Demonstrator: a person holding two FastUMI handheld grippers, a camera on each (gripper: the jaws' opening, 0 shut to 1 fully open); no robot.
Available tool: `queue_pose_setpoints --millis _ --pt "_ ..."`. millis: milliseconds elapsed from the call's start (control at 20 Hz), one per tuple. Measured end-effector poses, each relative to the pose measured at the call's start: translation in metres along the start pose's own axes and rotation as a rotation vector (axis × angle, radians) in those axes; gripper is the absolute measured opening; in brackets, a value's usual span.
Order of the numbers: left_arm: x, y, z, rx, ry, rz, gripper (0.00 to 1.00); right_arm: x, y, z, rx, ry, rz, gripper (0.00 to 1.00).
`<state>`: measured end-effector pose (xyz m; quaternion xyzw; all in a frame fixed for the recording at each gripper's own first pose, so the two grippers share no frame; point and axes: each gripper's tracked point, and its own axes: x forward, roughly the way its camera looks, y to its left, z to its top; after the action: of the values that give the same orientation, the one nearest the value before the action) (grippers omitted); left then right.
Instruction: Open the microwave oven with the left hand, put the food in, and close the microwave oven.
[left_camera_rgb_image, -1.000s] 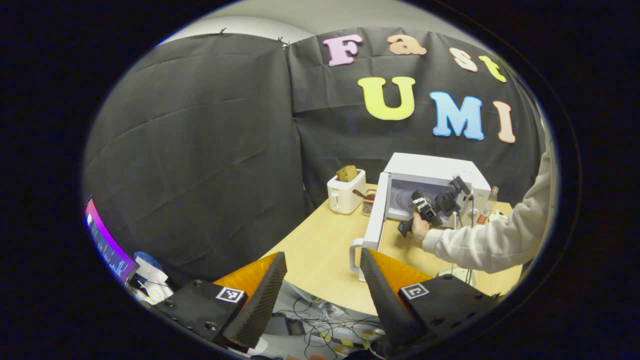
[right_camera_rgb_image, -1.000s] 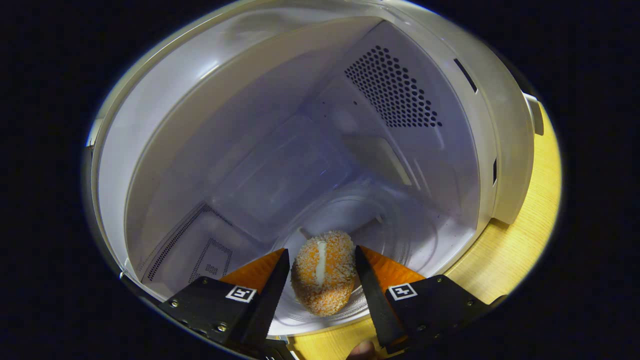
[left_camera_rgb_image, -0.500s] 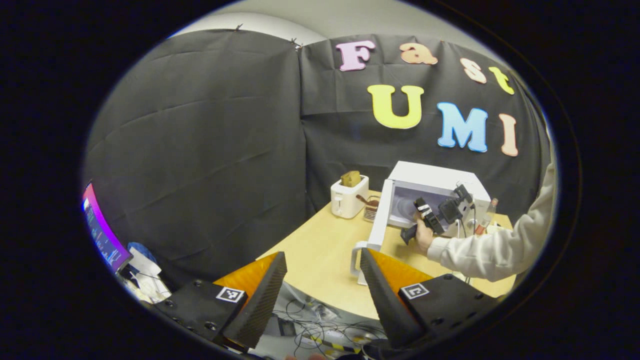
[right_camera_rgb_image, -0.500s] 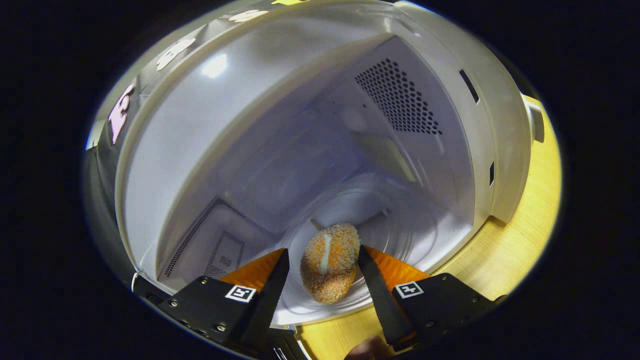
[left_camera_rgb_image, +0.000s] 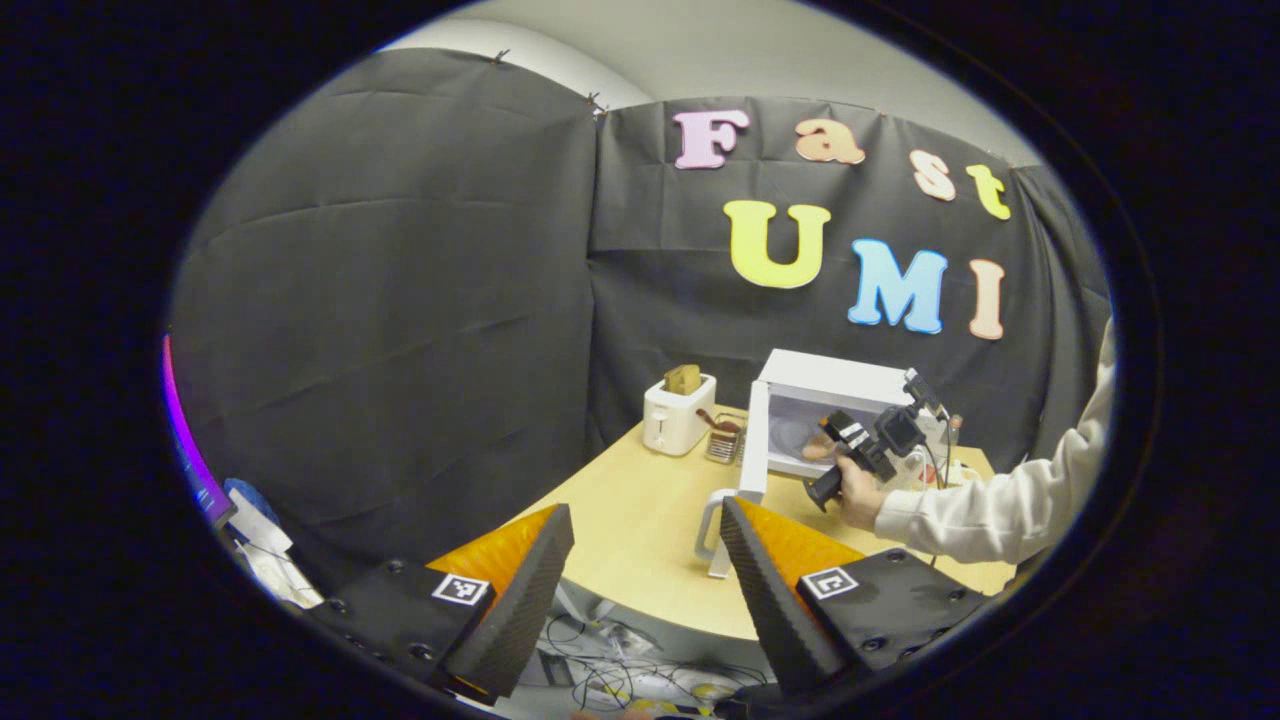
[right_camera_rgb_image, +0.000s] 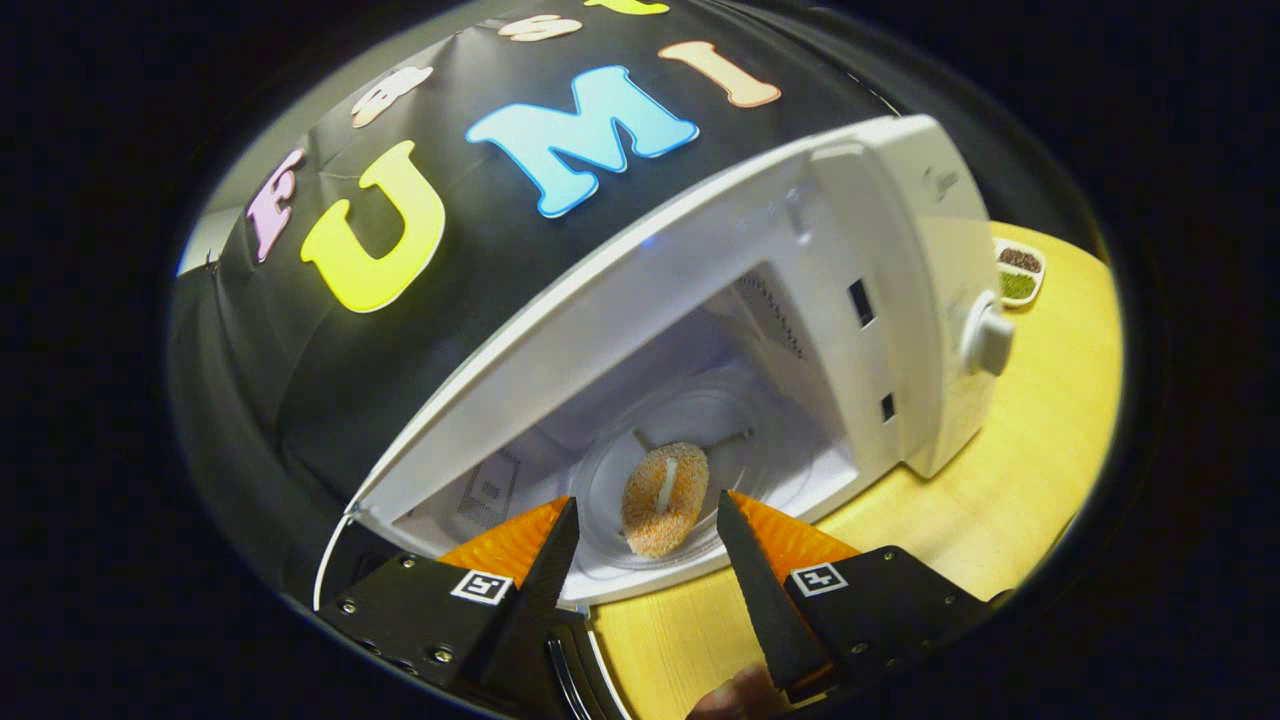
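The white microwave (right_camera_rgb_image: 880, 260) stands with its door open. A breaded, orange-and-white food piece (right_camera_rgb_image: 664, 498) lies on the glass turntable (right_camera_rgb_image: 720, 420) inside. My right gripper (right_camera_rgb_image: 645, 545) is open just outside the cavity, its fingers apart from the food. In the left gripper view the microwave (left_camera_rgb_image: 835, 385) sits far off on the wooden table (left_camera_rgb_image: 640, 520), its door (left_camera_rgb_image: 752, 445) swung out to the left. A hand (left_camera_rgb_image: 858, 497) holds the right gripper (left_camera_rgb_image: 850, 445) in front of the opening. My left gripper (left_camera_rgb_image: 645, 570) is open and holds nothing, well back from the table's edge.
A white toaster (left_camera_rgb_image: 676, 412) with bread in it stands left of the microwave, a small rack (left_camera_rgb_image: 722, 442) beside it. A small dish of green and dark bits (right_camera_rgb_image: 1018, 275) sits beyond the microwave. Cables (left_camera_rgb_image: 620, 670) lie on the floor below the table edge.
My right gripper has drawn back out of the microwave, leaving the food on the turntable. My left gripper has pulled farther from the table, so the microwave looks smaller.
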<state>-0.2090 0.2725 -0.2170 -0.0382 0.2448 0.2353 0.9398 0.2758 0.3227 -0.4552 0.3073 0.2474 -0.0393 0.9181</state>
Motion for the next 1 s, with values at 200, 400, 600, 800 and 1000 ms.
queue_pose_setpoints --millis 200,400,600,800,1000 --pt "0.020 0.016 -0.006 0.016 -0.033 -0.103 0.97 -0.073 -0.011 -0.011 -0.080 0.097 0.029 0.86" --pt "0.060 0.032 -0.036 -0.015 -0.011 -0.175 0.94 -0.146 -0.051 -0.013 -0.228 0.183 0.007 0.85" --pt "0.093 0.033 -0.073 -0.038 0.061 -0.219 0.94 -0.207 -0.074 0.001 -0.254 0.237 0.058 0.86" --pt "0.151 0.007 -0.084 -0.049 0.108 -0.241 0.96 -0.250 -0.103 0.022 -0.255 0.261 0.096 0.86" --pt "0.211 -0.017 -0.098 0.039 0.161 -0.190 1.00 -0.288 -0.137 0.035 -0.283 0.319 0.142 0.86"
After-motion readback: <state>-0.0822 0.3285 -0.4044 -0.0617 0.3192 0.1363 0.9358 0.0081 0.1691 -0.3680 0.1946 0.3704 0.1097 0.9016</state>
